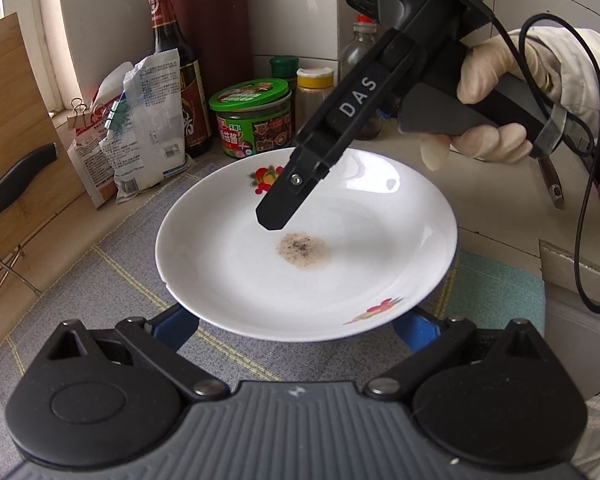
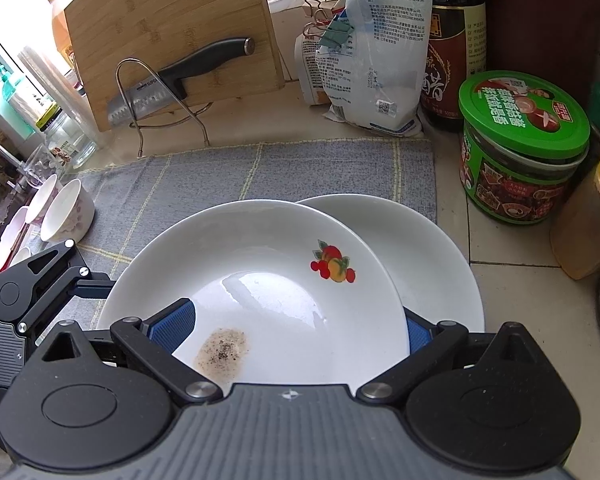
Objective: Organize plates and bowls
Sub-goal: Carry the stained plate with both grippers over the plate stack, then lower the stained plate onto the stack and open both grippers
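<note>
Left fingers (image 1: pixel 178 330) are spread wide at the plate's (image 1: pixel 228 264) near rim; right fingers (image 2: pixel 172 326) are spread over it. It sits atop another plate (image 2: pixel 428 248). Likely stiff, glazed, slippery and breakable, so pinch the rim firmly.

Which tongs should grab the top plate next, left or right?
Left, probably. The left tongs sit open and low at the top plate's near rim. The right tongs hang open over its middle, away from any edge.
</note>
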`<state>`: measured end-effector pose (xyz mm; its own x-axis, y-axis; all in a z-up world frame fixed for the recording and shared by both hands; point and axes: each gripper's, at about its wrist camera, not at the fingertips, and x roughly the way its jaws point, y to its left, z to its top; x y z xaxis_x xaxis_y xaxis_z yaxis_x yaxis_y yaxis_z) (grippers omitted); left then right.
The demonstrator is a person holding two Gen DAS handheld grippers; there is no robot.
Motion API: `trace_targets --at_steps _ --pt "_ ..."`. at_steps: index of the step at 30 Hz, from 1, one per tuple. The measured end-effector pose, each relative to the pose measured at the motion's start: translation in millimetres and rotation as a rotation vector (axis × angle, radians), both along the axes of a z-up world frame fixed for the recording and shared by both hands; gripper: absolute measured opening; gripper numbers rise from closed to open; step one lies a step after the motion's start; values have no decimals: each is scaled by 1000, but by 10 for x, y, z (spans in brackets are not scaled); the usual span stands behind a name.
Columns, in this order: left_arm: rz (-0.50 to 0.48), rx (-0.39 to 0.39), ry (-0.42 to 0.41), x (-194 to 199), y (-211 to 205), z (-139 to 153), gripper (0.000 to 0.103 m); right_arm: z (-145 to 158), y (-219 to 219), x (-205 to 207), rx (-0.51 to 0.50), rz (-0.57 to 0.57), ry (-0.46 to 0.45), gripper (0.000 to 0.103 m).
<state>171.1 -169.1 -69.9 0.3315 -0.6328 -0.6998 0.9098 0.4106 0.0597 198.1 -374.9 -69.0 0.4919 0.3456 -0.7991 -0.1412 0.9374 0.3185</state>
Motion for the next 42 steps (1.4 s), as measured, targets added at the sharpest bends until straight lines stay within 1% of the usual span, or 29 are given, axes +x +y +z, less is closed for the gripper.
trace_targets --at_steps 11,24,33,37,42 --pt "-5 4 2 13 -33 -13 102 -54 -13 24 -4 -9 8 103" --pt "-26 16 -1 67 -124 -37 102 -89 -51 17 -37 -29 8 103" --pt "-30 24 20 159 -193 -85 102 -107 -97 -17 -52 -48 15 103" --pt "-41 30 1 148 -211 -107 102 -97 -126 -31 -52 -59 14 103" --pt "-47 24 4 165 -200 -98 102 -88 -134 -54 -56 -64 18 103"
